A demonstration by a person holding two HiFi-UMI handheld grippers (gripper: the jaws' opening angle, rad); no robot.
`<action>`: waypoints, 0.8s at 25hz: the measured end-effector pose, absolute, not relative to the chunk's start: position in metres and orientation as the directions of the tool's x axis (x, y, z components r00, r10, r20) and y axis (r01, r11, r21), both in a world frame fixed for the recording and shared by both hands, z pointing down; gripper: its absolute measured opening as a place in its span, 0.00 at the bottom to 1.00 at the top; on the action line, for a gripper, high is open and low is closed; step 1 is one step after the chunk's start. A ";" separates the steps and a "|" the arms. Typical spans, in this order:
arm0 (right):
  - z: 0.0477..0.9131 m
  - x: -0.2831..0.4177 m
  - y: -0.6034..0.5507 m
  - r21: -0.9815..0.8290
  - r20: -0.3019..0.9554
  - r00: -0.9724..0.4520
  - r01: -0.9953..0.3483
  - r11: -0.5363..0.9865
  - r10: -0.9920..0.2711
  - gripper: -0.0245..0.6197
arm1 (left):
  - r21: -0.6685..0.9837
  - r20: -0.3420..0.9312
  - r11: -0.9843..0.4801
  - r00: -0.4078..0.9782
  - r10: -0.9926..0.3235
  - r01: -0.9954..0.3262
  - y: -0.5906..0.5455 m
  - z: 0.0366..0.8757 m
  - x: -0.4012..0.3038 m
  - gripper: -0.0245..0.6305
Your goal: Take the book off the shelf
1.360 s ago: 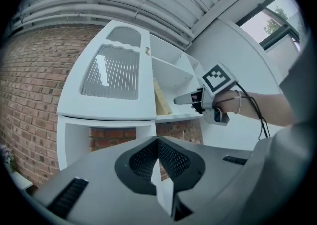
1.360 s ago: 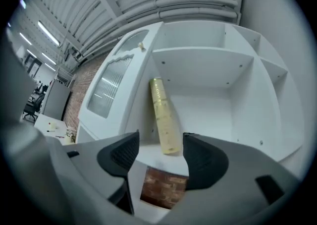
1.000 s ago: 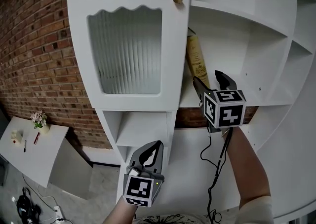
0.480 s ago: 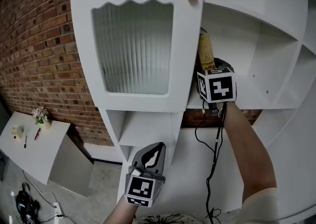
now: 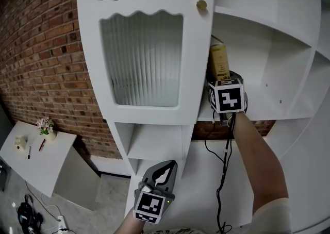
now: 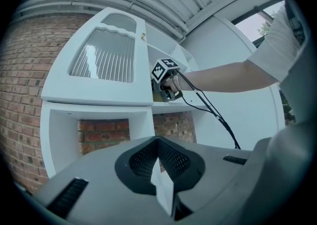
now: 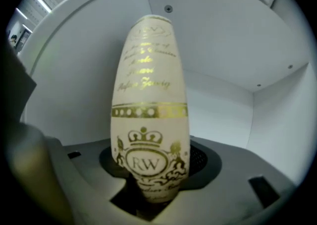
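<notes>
A white shelf unit (image 5: pixel 278 109) stands against a brick wall (image 5: pixel 46 63). In the compartment just right of its ribbed-glass door (image 5: pixel 144 57), the right tongs (image 7: pixel 151 184) have just been closing and now grip the lower spine of the cream, gold-printed book (image 7: pixel 148 85), which stands upright on the shelf board. From the head view the tongs' marker cube (image 5: pixel 227 96) hides the book's foot. The left tongs (image 6: pixel 157 142) hang low before the lower shelves, jaws together and empty. The fine gold lettering is too blurred to read.
</notes>
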State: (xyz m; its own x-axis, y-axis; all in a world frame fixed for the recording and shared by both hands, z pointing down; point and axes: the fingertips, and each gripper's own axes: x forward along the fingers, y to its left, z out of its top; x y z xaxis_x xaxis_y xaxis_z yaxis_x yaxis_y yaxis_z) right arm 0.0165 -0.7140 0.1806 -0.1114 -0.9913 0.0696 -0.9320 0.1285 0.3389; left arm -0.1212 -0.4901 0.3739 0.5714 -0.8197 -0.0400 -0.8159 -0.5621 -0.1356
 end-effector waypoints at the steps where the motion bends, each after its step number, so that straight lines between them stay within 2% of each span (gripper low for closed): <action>1: 0.181 0.018 -0.714 0.328 0.069 -0.114 -0.936 0.130 -0.991 0.40 | -0.141 -0.039 -0.572 0.581 -0.813 -0.808 -0.488 0.374 -0.119 0.06; 10: 0.172 0.026 -0.683 0.320 0.041 -0.144 -0.935 0.150 -0.989 0.40 | -0.120 -0.056 -0.559 0.567 -0.821 -0.821 -0.469 0.367 -0.115 0.06; 20: 0.159 0.038 -0.576 0.298 -0.089 -0.246 -0.931 0.210 -0.965 0.40 | -0.078 -0.031 -0.529 0.533 -0.846 -0.845 -0.425 0.367 -0.103 0.06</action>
